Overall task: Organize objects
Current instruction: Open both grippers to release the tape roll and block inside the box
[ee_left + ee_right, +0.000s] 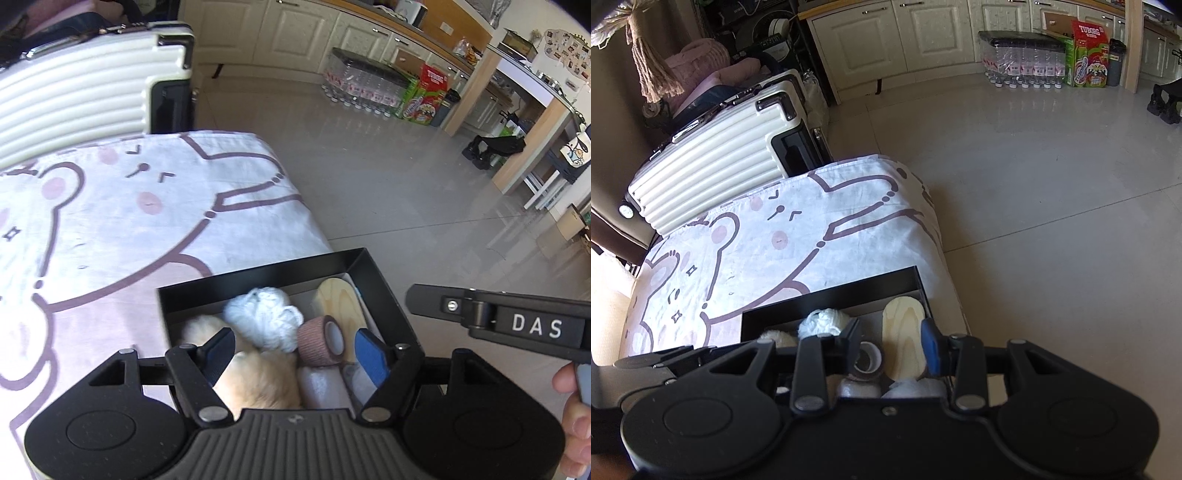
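bear-print sheet (812, 236), cream suitcase (713, 166), tiled floor (1052, 184)

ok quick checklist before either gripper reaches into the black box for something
1. Left gripper open and empty: ok, its fingers are spread over the box and nothing is between them.
2. Right gripper open and empty: ok.
3. Black box resting fully on the bear-print cloth: cannot tell, its near end is hidden behind the grippers.
4. Box contents reachable from above: ok, white yarn ball, pink tape roll and wooden piece lie uncovered.
5. Grippers apart from each other: ok, the right one is off to the left gripper's side.
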A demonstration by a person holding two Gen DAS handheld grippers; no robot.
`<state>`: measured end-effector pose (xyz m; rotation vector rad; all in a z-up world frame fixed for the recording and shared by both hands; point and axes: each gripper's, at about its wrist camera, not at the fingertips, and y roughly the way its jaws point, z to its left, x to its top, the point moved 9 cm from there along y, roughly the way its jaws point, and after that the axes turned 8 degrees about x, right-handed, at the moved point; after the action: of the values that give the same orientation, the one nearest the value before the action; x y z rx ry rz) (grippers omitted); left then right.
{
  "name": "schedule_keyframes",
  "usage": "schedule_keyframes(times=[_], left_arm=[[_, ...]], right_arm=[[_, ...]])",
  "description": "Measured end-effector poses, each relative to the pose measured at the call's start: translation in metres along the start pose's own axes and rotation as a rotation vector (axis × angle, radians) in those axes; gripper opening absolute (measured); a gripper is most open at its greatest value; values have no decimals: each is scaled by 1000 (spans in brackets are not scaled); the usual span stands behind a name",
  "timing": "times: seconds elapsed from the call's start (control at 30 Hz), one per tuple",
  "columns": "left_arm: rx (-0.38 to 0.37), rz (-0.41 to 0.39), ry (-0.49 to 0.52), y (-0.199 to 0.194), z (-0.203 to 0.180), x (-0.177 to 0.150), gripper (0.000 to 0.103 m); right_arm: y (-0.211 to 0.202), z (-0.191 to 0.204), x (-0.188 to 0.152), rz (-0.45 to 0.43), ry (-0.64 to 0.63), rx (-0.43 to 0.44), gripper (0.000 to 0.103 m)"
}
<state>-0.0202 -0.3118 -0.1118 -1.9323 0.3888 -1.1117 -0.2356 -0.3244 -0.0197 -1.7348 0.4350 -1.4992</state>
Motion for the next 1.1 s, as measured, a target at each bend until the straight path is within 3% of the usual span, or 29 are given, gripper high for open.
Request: schedule_keyframes(times=[0.57, 0.87, 1.1], left_arm=[[110, -68, -30, -81, 31, -12, 84], [145, -93, -25, -115, 36, -22, 96], [206, -106, -10, -133, 44, -30, 99]], right_arm=[[-57, 27, -23, -51, -31, -32, 38], [-84, 35, -35, -76, -47, -63, 43], [-99, 43, -44, -85, -70, -95, 51]])
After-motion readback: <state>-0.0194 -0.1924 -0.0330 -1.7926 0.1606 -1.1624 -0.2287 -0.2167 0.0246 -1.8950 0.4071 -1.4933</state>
